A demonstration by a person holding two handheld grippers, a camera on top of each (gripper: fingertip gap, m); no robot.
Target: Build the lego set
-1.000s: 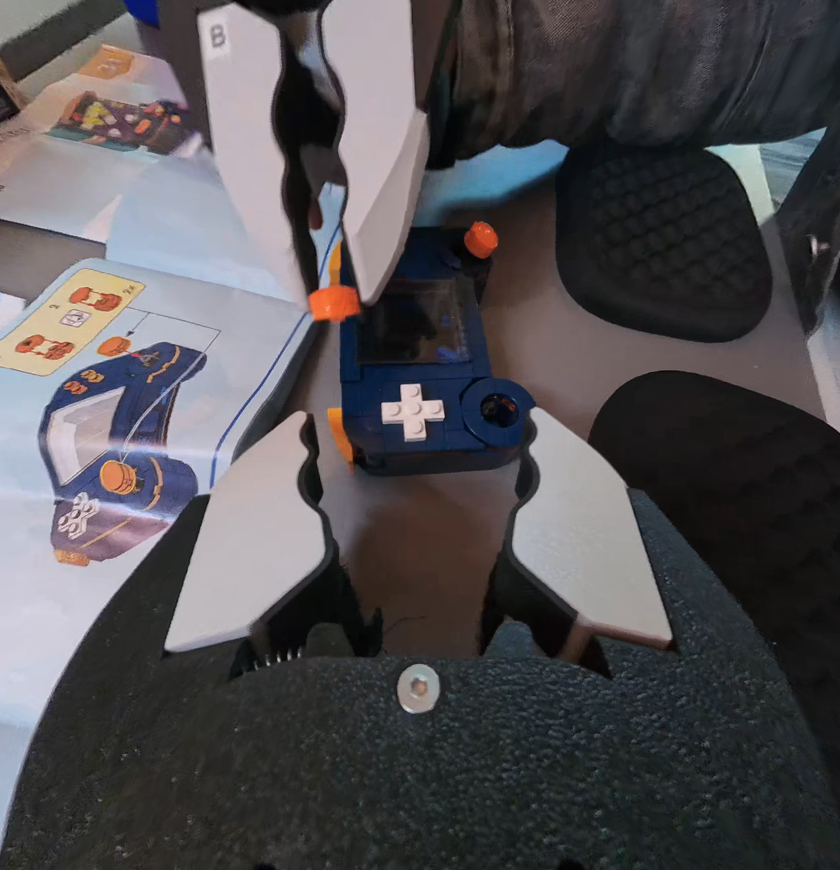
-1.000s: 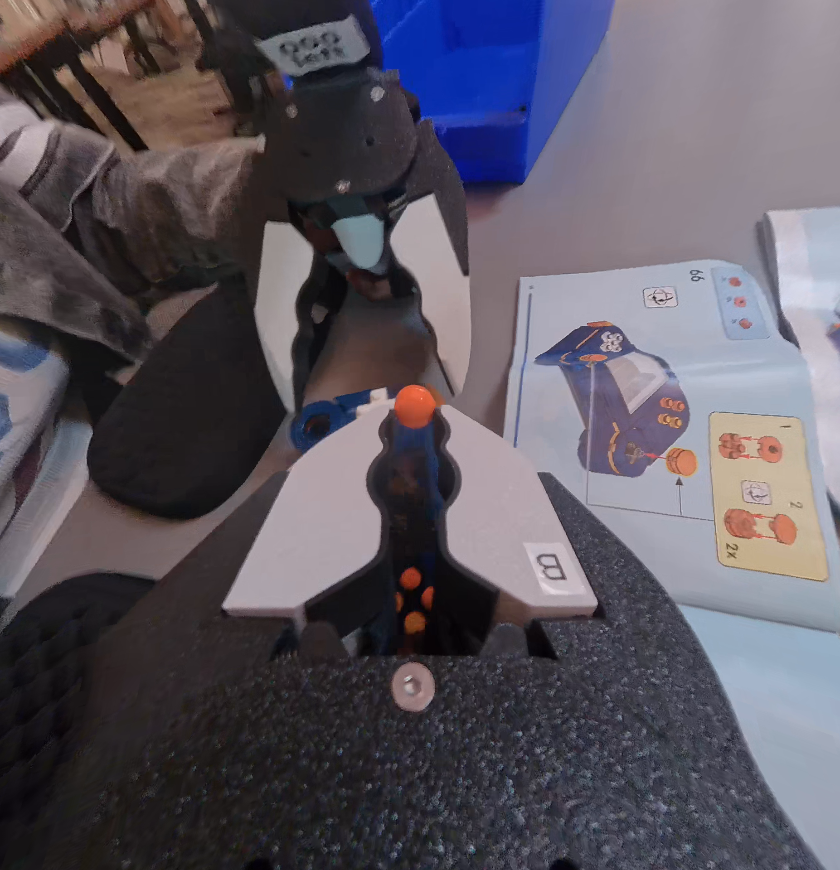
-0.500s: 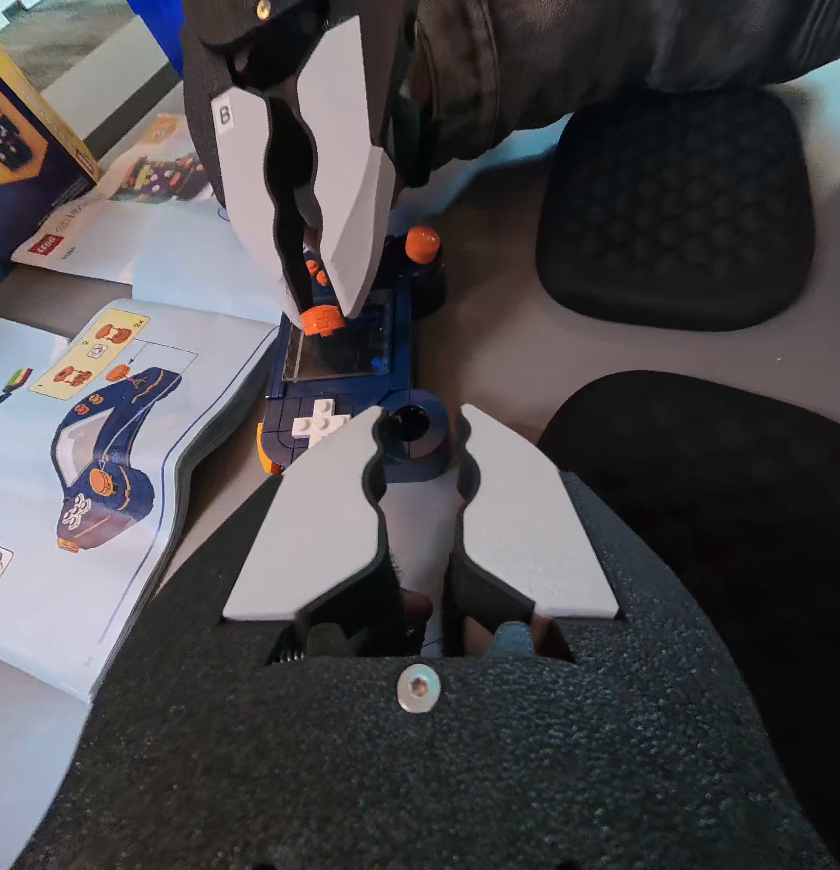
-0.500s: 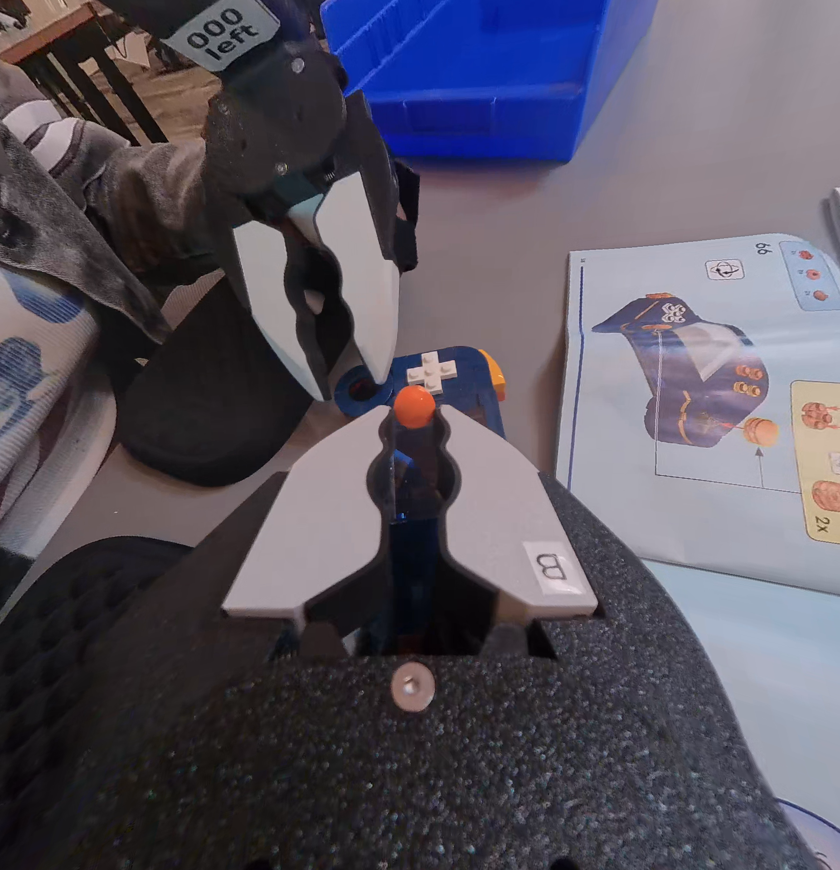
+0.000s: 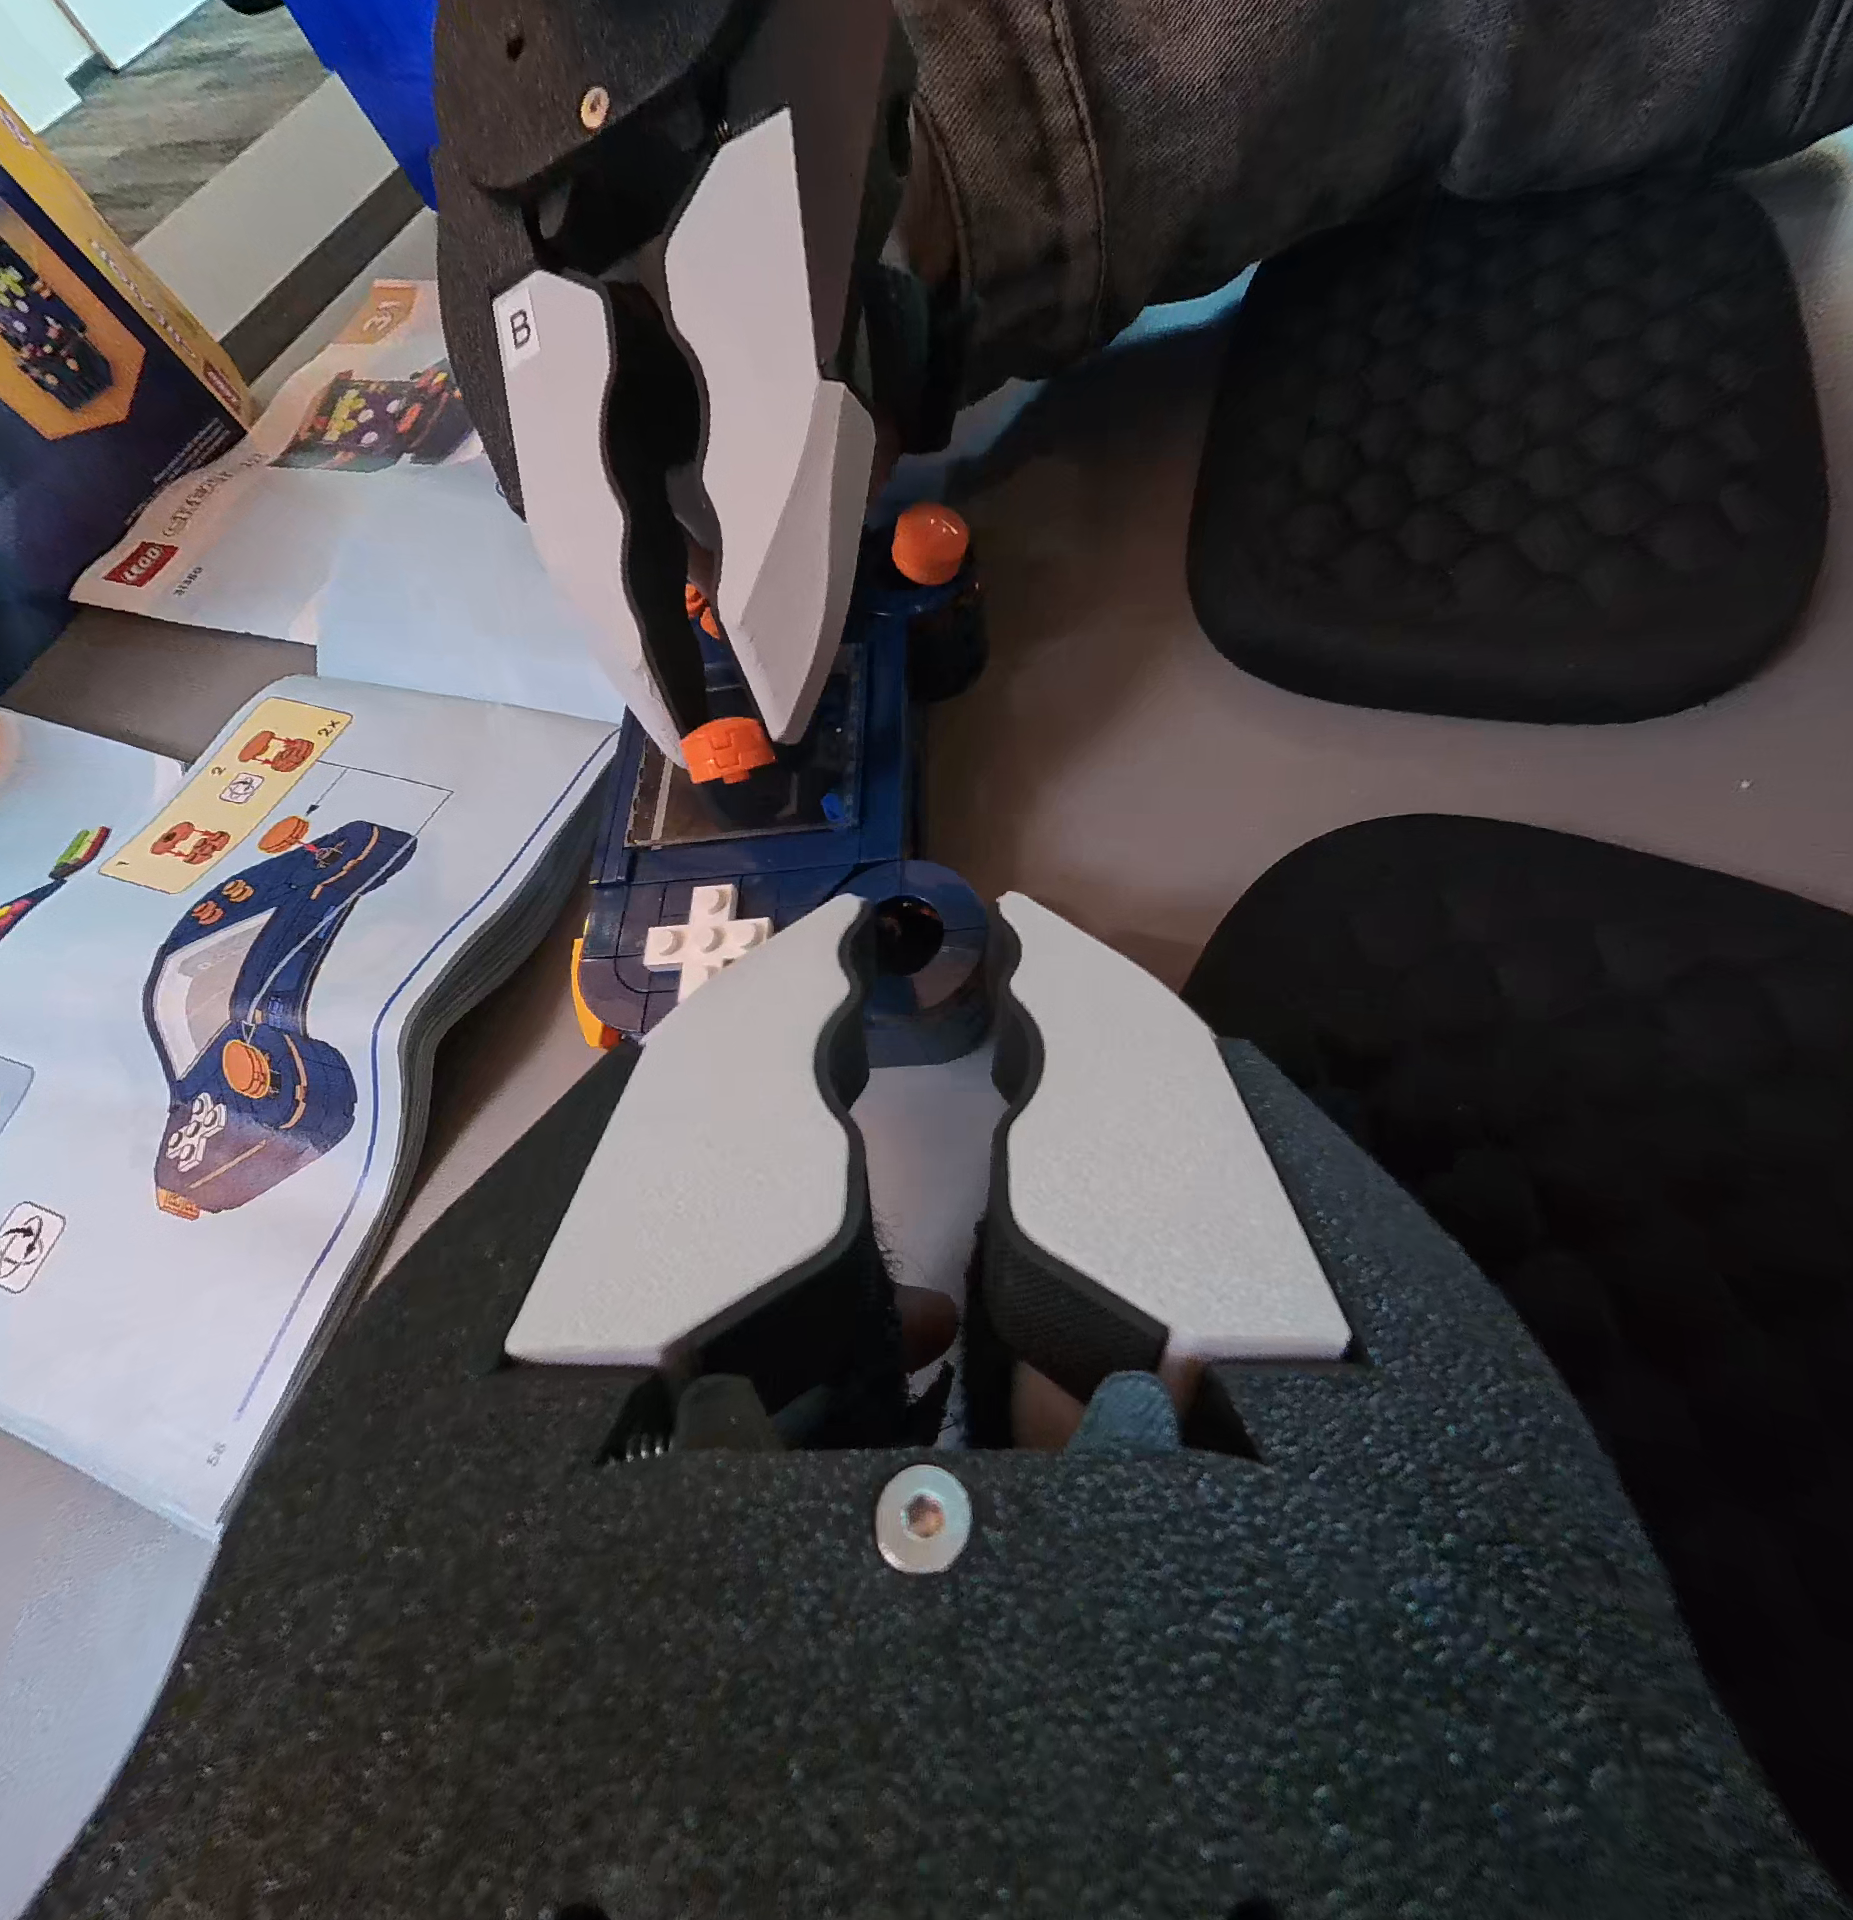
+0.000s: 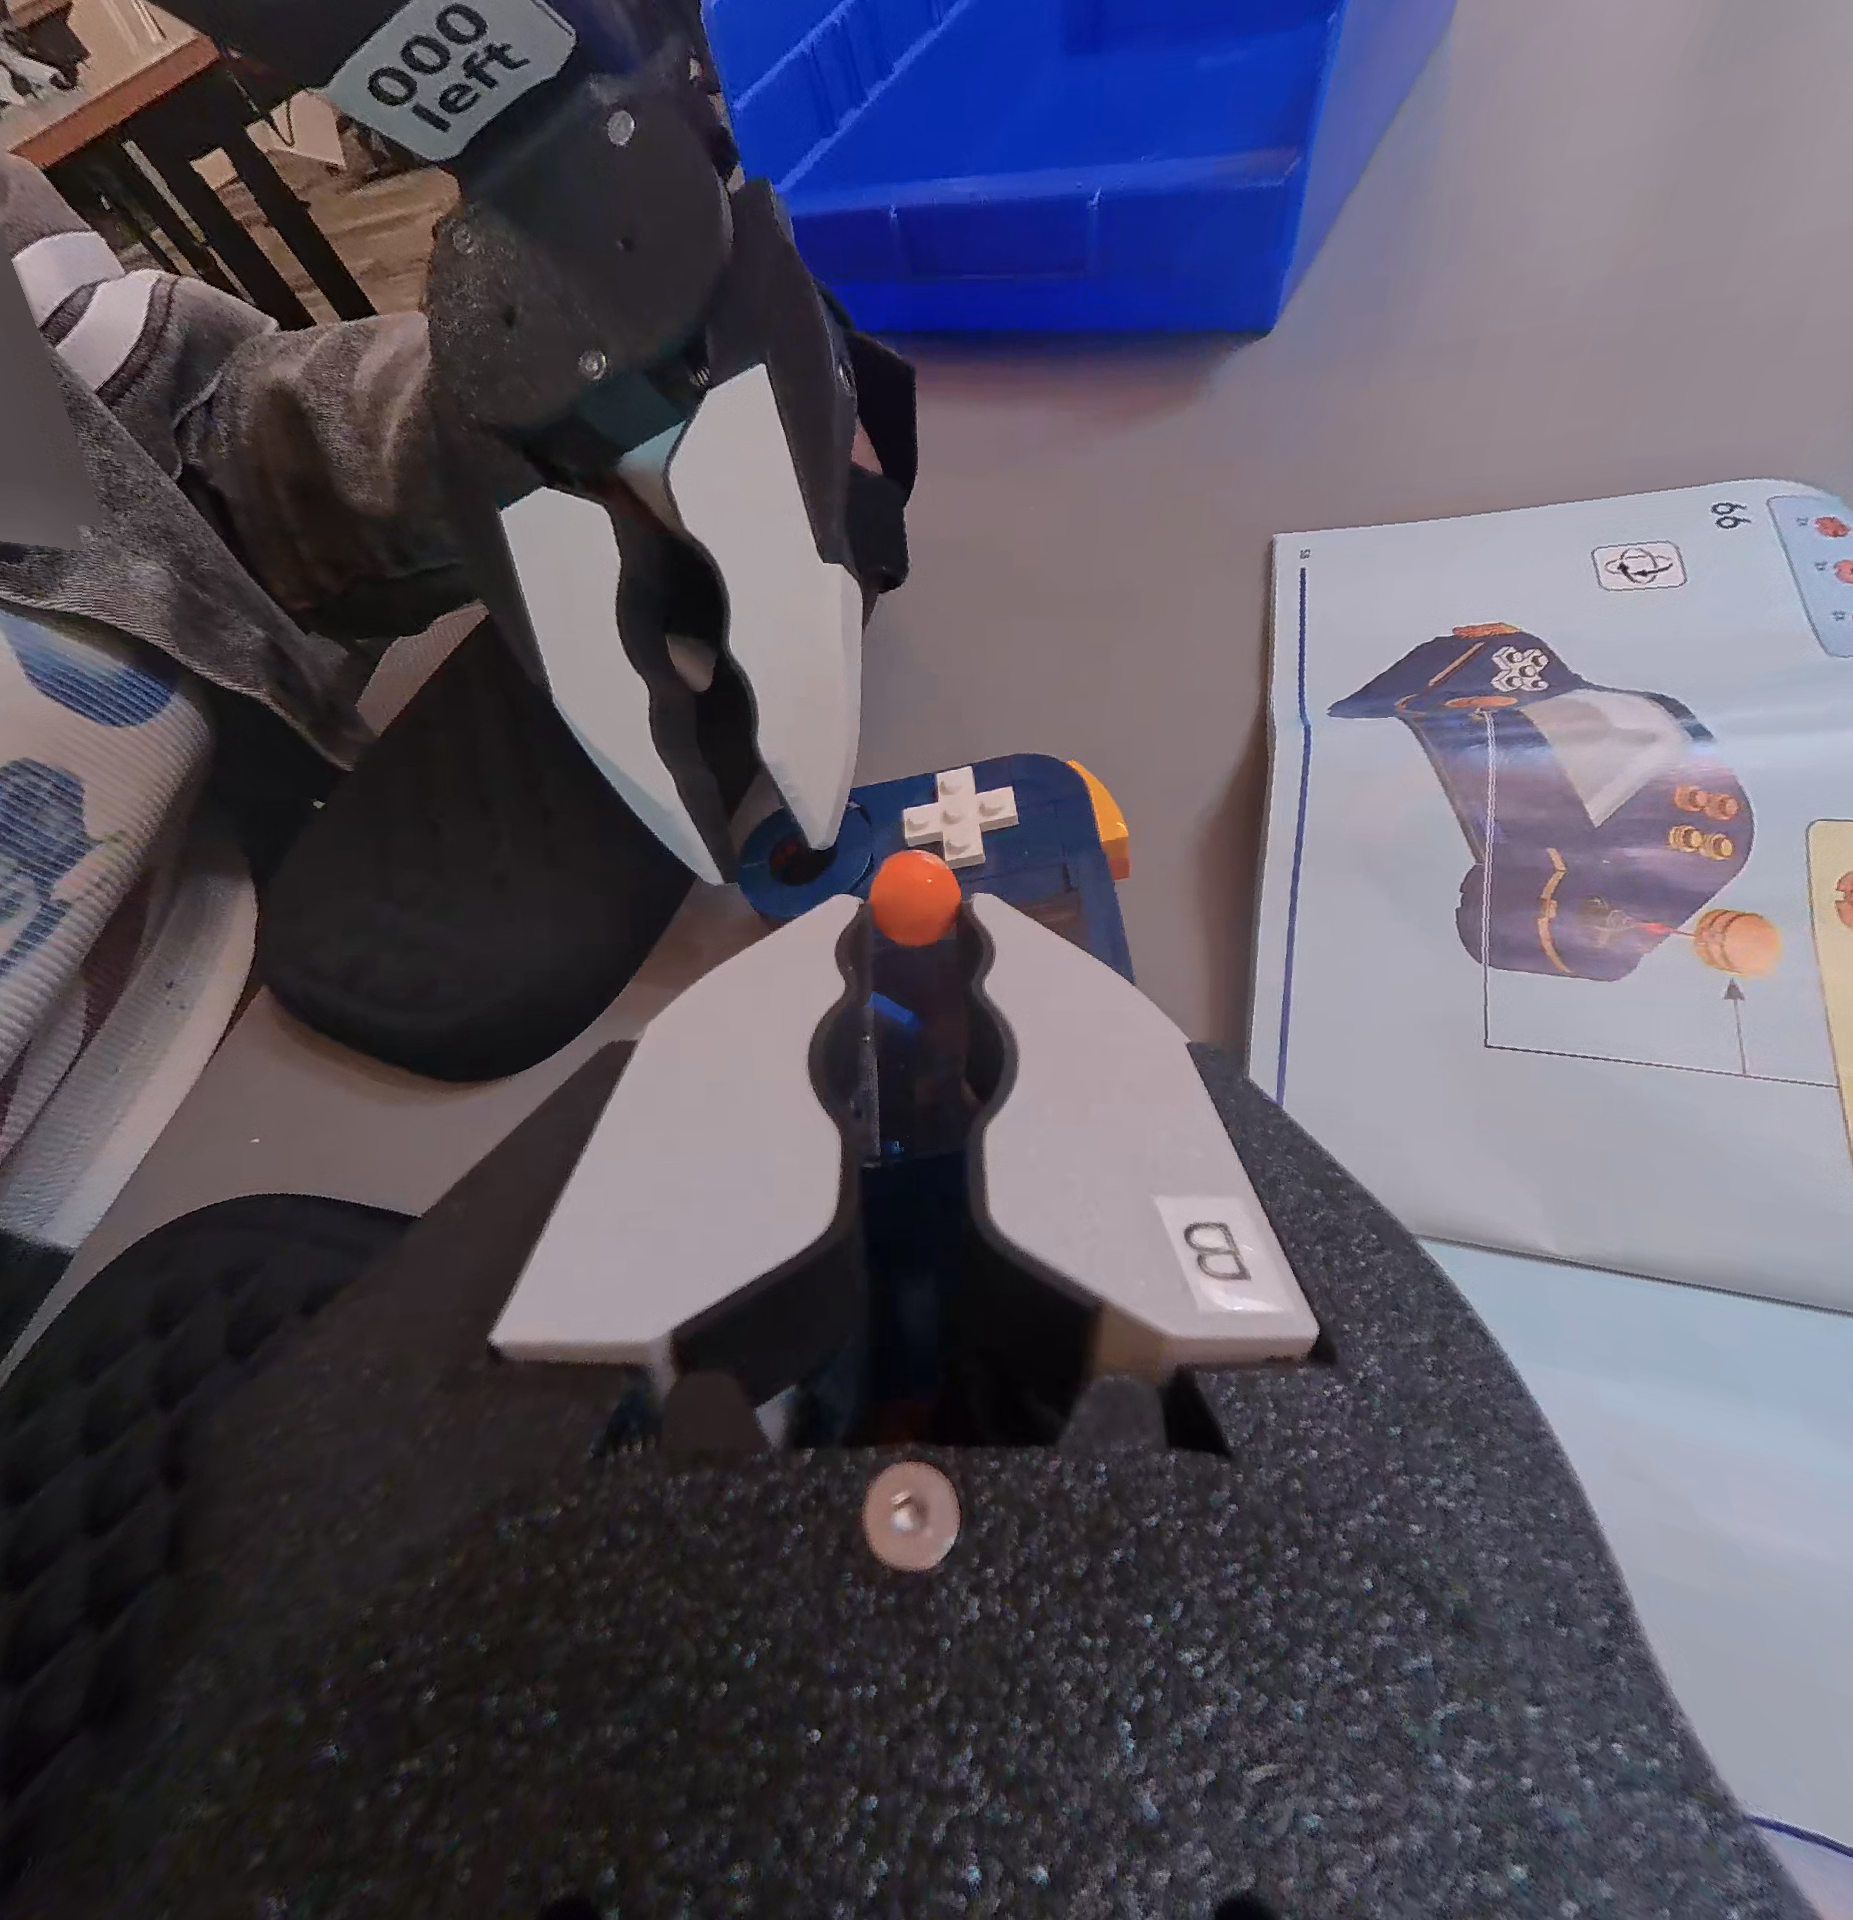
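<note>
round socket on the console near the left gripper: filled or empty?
Empty. The blue socket shows an open dark hole in both views; the orange knob sits in the right gripper, above the screen.

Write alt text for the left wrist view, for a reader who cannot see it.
The right gripper pinches a small orange piece above the screen of a dark blue toy game console lying on a grey table. The left gripper, fingers slightly apart, reaches the console's near end by a round socket. An open instruction booklet lies left.
</note>
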